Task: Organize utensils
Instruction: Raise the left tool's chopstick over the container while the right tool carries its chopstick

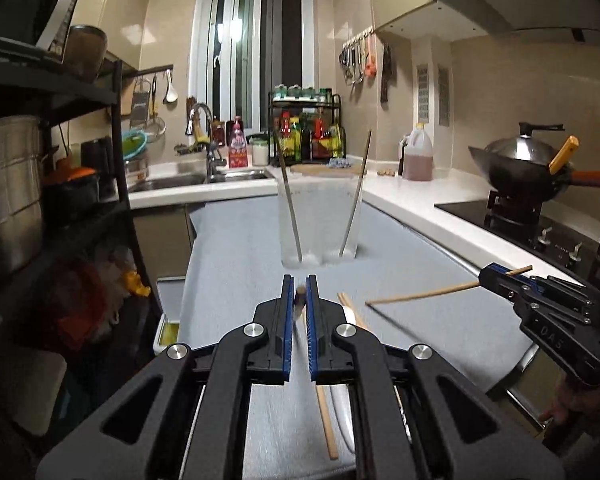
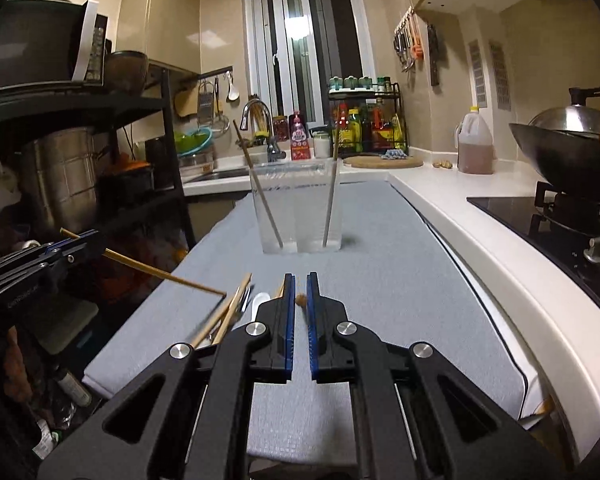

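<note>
My left gripper [image 1: 300, 280] is shut on a wooden chopstick [image 1: 300, 296]; in the right wrist view this gripper [image 2: 100, 240] holds that chopstick [image 2: 160, 274] slanting down over the cloth. My right gripper [image 2: 300, 278] is shut on another chopstick [image 2: 300, 300], and from the left this gripper [image 1: 482, 276] and its chopstick [image 1: 420, 296] show above the cloth. Ahead stands a clear two-compartment holder [image 1: 320, 220] [image 2: 298, 208] with one chopstick in each side. More chopsticks [image 2: 228, 312] and a white spoon [image 2: 260, 300] lie on the cloth below the grippers.
A grey cloth [image 2: 380, 280] covers the work surface. A white counter [image 2: 480, 208] with a stove and wok [image 2: 560, 148] runs along the right. A black shelf rack [image 2: 164, 160] with pots stands left. Sink, bottles and an oil jug [image 2: 476, 144] sit behind.
</note>
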`<state>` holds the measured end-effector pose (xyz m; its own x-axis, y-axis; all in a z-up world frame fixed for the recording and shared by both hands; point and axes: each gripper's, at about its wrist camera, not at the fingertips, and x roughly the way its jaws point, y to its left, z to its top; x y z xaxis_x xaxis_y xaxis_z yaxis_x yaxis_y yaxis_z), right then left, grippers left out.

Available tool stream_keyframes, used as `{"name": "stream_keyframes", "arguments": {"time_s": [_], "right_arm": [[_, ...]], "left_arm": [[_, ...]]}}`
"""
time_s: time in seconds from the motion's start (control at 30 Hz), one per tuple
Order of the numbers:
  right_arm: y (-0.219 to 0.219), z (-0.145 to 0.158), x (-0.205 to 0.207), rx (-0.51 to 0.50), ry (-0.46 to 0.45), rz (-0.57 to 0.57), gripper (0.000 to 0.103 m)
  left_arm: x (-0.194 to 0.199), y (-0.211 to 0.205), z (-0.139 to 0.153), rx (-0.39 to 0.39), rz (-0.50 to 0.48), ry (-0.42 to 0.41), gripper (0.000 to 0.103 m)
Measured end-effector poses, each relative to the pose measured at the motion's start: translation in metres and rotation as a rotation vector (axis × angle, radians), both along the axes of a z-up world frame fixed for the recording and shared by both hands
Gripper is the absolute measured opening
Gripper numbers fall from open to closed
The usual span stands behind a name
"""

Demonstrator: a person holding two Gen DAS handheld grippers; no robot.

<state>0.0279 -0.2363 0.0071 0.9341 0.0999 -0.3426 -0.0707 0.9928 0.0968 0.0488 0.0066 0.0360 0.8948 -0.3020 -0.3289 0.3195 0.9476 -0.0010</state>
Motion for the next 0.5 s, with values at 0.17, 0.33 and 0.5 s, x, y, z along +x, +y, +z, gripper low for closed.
{"name": "stream_keyframes", "arguments": {"time_s": [0.17, 0.33, 0.5], "right_arm": [[-0.005, 0.017, 0.022, 0.016, -0.006, -0.003, 0.006], [-0.011, 0.032, 0.050, 0.035, 0.022, 0.002, 0.006], [-0.015, 0.053, 0.078, 0.035, 0.016, 0.026, 0.006]], "left_arm": [[0.017, -0.006, 0.018, 0.001, -0.007, -0.019, 0.006], [0.043, -0.012, 0.033, 0.016, 0.004, -0.002, 0.006], [0.065, -0.015, 0.050, 0.013, 0.005, 0.013, 0.006]]}}
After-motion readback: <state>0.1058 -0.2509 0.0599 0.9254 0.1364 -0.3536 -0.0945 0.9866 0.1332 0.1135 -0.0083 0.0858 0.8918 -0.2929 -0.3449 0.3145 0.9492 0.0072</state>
